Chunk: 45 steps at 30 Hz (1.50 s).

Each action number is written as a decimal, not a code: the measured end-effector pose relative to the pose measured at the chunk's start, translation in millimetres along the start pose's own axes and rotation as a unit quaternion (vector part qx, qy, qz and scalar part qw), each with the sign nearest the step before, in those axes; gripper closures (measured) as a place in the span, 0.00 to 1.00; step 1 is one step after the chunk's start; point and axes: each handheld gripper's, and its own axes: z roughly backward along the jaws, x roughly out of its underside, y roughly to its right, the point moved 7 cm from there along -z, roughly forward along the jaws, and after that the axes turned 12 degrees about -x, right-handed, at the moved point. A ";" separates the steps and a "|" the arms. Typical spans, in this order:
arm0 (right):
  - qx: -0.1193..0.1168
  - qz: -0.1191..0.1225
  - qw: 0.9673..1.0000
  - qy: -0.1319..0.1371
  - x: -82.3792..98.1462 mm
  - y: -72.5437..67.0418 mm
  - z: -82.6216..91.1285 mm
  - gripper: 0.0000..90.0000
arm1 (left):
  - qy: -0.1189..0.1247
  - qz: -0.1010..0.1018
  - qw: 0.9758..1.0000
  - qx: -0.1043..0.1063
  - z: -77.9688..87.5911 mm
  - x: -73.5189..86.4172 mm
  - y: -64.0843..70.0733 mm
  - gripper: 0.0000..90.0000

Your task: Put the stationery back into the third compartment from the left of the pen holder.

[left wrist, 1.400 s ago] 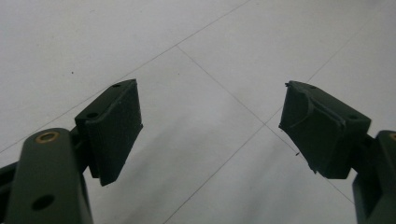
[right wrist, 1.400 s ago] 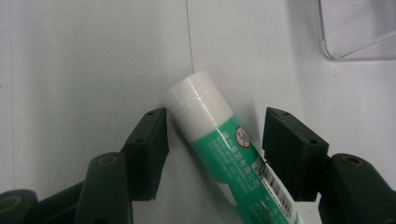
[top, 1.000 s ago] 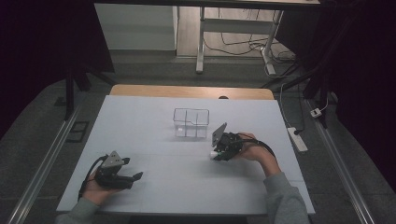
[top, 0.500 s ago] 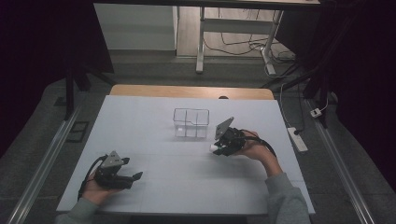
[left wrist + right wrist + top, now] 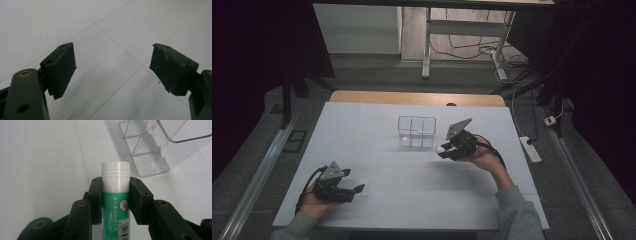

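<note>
Right gripper (image 5: 115, 195): clamps glue stick (image 5: 115, 202).
Left gripper (image 5: 112, 70): fingers apart, empty.
Risk: stick may clip organizer (image 5: 416, 131) rim and tip it.

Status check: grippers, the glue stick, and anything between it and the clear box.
Right gripper shut on glue stick, white cap forward. Left gripper open, holding nothing, over the table. Clear divided box just ahead; nothing in the way.

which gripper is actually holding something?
The right gripper: its jaws clamp a green glue stick with a white cap, beside the clear organizer. The left gripper stands open over bare table.
</note>
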 end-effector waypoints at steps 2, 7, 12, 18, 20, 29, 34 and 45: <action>0.003 -0.004 1.000 0.008 -1.3 0.7 1.6 0.72 | 0.000 0.000 1.000 0.000 -0.1 0.0 0.1 0.22; 0.011 -0.012 0.999 0.028 -4.9 1.5 6.0 0.72 | 0.001 0.000 1.000 0.001 0.1 -0.2 0.1 0.22; 0.019 -0.019 0.998 0.052 -8.8 2.9 12.0 0.72 | 0.002 0.002 1.000 0.001 0.5 -0.6 -0.1 0.22; 0.022 -0.034 0.996 0.083 -13.7 3.6 18.6 0.72 | 0.003 0.002 1.000 0.001 0.5 -0.7 0.0 0.22; 0.024 -0.039 0.995 0.091 -15.2 3.8 19.9 0.72 | 0.003 0.002 1.000 0.001 0.5 -0.7 0.0 0.22; 0.041 -0.059 0.990 0.124 -21.0 6.4 26.8 0.72 | 0.003 0.001 1.000 0.001 0.4 -0.6 0.0 0.22; 0.051 -0.068 0.986 0.142 -25.2 7.3 31.4 0.72 | 0.003 0.001 1.000 0.001 0.4 -0.6 0.0 0.22; 0.076 -0.080 0.980 0.163 -31.1 9.1 38.3 0.72 | 0.002 -0.001 1.000 0.000 0.3 -0.4 0.3 0.22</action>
